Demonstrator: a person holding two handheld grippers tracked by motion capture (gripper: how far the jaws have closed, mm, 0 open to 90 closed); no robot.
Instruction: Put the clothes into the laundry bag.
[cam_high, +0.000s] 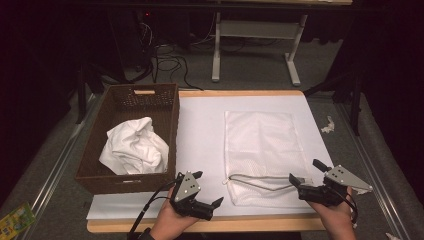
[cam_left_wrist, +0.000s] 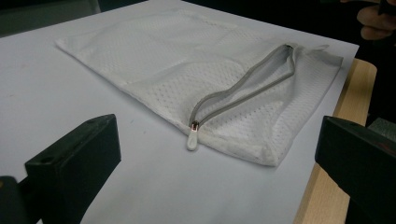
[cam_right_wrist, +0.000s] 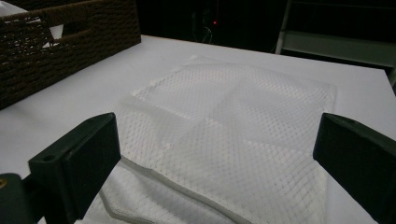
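A white sheet (cam_high: 200, 125) was spread over the wooden table (cam_high: 240, 93), with grey floor and dark surroundings behind. The mesh bag (cam_high: 262, 150) was laid flat at its centre-right. Both grippers, left (cam_high: 209, 188) and right (cam_high: 306, 171), were held wide open and empty near its front edge.

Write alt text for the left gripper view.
A white mesh bag lies flat on a white sheet, its grey zipper partly open and the pull pointing toward the camera. The left gripper hangs low before it, jaws wide apart and holding nothing. The table's wooden edge runs along the right.
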